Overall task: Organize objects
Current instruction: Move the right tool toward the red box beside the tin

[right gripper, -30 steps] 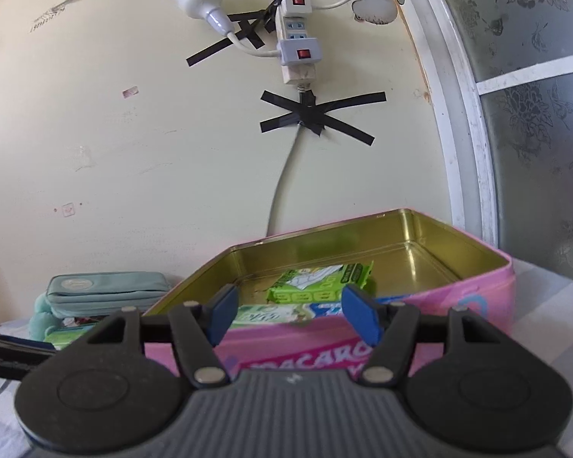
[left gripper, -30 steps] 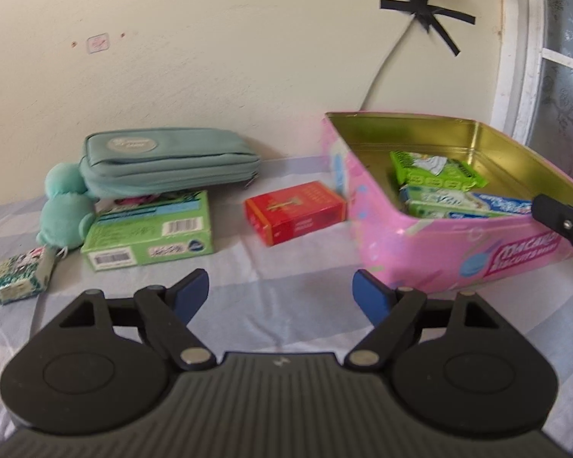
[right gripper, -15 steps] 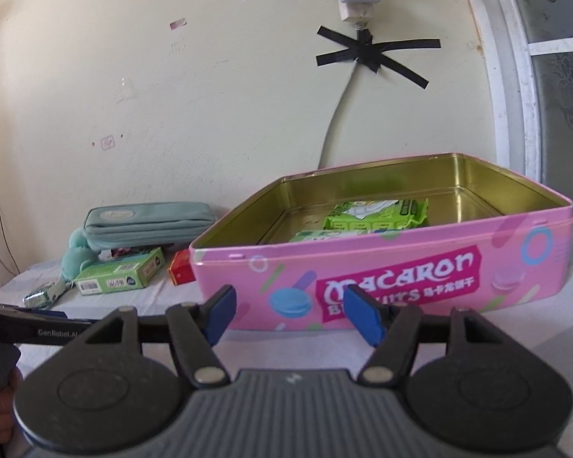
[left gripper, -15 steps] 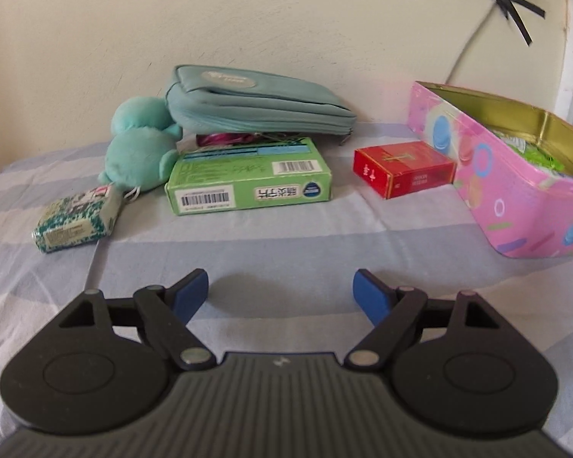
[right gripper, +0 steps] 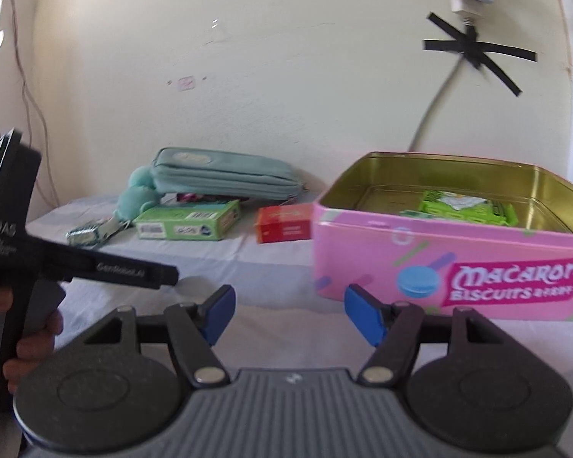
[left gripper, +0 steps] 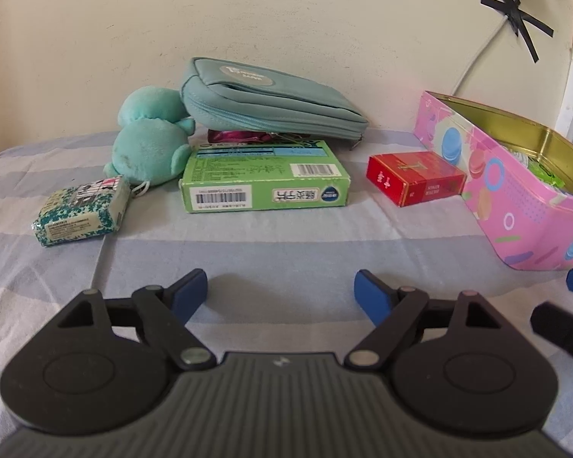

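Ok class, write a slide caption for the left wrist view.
Open left gripper faces green box, red box, teal pouch and pink tin.

Open pink tin (left gripper: 515,206) right of flat red box (left gripper: 414,177), green box (left gripper: 265,175).

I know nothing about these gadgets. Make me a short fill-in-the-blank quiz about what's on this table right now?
1. The teal pouch rests partly on top of the ____ box.
2. The red box lies between the green box and the pink ____.
3. Inside the macaron biscuit tin lie packets coloured ____.
4. Both the left gripper and the right gripper are ____, with nothing between their pads.

Missing words: green; tin; green; open
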